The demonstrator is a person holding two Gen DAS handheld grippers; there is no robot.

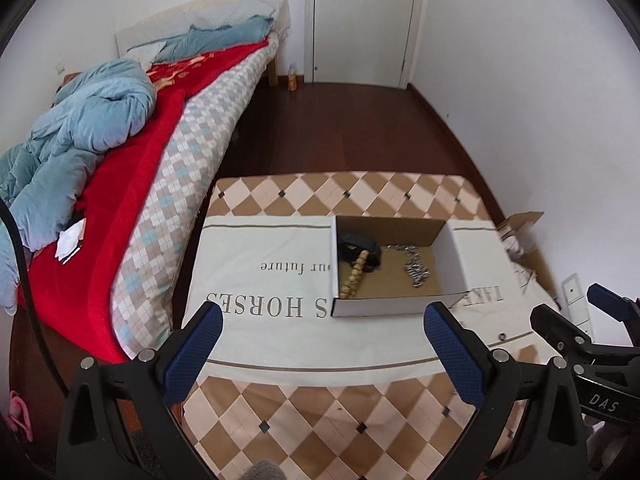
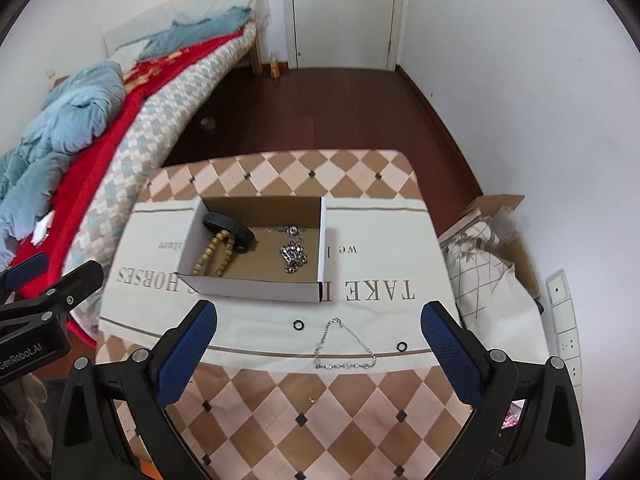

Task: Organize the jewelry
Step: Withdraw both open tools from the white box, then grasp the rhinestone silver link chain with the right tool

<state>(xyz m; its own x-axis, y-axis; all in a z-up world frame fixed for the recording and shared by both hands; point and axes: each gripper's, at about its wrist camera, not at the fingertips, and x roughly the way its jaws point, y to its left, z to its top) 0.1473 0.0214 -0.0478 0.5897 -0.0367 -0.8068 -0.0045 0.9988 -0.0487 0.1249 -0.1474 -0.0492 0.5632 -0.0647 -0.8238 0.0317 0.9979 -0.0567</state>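
An open cardboard box (image 2: 256,286) (image 1: 384,306) sits on a white printed cloth on the table. In it lie a wooden bead bracelet (image 2: 216,258) (image 1: 356,274), a black band (image 2: 232,230) (image 1: 358,246) and a silver chain (image 2: 294,258) (image 1: 416,270). On the cloth in front of the box lie a silver chain bracelet (image 2: 344,350) and two small black rings (image 2: 298,324) (image 2: 401,346). My right gripper (image 2: 320,336) is open and empty, above the chain bracelet. My left gripper (image 1: 324,336) is open and empty, in front of the box's left part.
The table (image 2: 304,412) has a brown checkered cover. A bed (image 1: 132,168) with red and blue bedding stands close on the left. A cardboard box with fabric (image 2: 488,256) and wall sockets (image 2: 564,320) are on the right. Dark wood floor and a door lie beyond.
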